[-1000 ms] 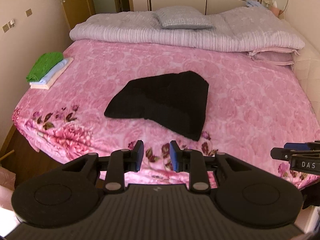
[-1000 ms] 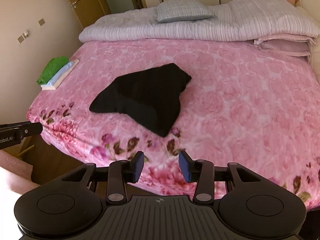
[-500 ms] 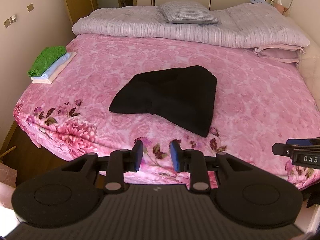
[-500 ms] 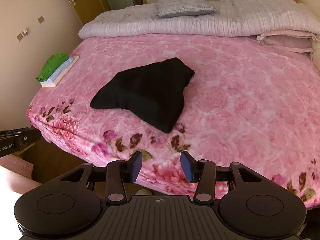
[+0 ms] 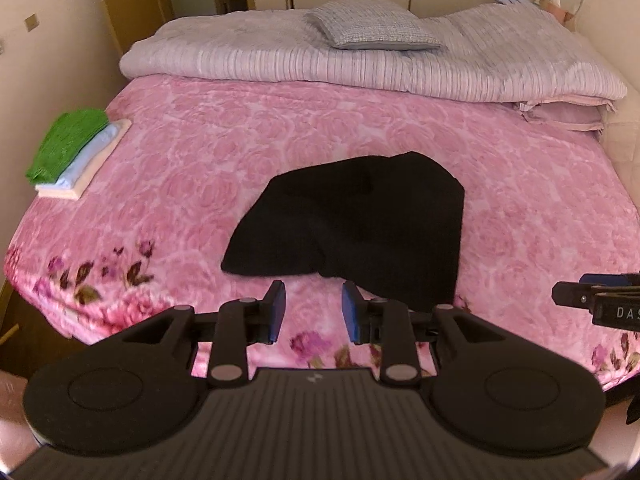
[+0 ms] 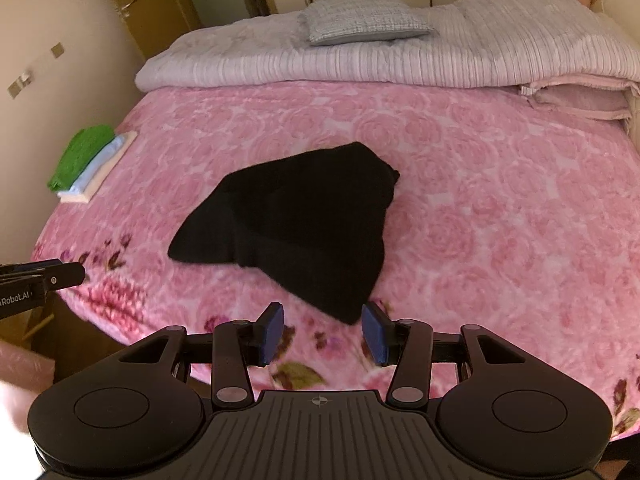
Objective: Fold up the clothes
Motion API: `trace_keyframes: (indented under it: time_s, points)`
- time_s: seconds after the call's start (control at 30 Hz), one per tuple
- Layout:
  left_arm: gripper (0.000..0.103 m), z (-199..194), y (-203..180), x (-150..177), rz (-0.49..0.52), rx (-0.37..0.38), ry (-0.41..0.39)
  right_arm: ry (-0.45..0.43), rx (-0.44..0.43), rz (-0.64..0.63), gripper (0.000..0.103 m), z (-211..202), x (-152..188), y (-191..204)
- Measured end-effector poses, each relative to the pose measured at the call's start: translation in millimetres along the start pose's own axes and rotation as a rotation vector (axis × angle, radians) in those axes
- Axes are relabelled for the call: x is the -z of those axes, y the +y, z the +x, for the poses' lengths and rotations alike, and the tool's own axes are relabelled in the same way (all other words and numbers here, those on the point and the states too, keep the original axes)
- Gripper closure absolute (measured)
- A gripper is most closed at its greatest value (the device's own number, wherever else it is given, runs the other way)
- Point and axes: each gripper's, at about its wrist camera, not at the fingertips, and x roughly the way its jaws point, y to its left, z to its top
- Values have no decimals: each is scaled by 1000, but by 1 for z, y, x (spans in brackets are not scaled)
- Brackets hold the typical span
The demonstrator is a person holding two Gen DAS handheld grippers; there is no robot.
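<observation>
A black garment (image 5: 360, 220) lies crumpled in a rough triangle on the pink floral bedcover (image 5: 192, 168), near the bed's front edge. My left gripper (image 5: 312, 300) hovers just short of the garment's near edge, its blue pads apart with only the bedcover between them. My right gripper (image 6: 323, 320) is open wider, and the garment's (image 6: 304, 232) nearest corner reaches almost between its tips without touching them. Each gripper's tip shows at the edge of the other's view: the right gripper (image 5: 592, 300) and the left gripper (image 6: 44, 276).
A stack of folded clothes (image 5: 72, 152), green on top, sits at the bed's left edge. A folded striped quilt (image 5: 400, 68) with a grey pillow (image 5: 372, 30) lies across the head of the bed. A wall and a wooden door are at the left.
Both grippers have moved forward over the bed's front edge towards the black garment, which now lies just beyond their tips. The right jaws stand slightly wider.
</observation>
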Motion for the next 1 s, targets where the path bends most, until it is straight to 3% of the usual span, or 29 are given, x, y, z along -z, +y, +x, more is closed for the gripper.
trace_keyframes:
  time_s: [0.23, 0.43, 0.57, 0.73, 1.0]
  points:
    - [73, 52, 37, -23, 48, 74, 49, 17, 39, 163, 56, 37, -15, -4]
    - [73, 111, 47, -19, 56, 92, 186, 95, 61, 340, 56, 72, 5, -29]
    - [73, 135, 44, -16, 75, 99, 236, 157, 85, 439, 56, 94, 21, -54]
    - [73, 159, 34, -21, 71, 92, 282, 186, 106, 476, 56, 107, 23, -75]
    - [73, 185, -2, -50, 58, 74, 289, 218, 83, 480, 56, 127, 0, -116]
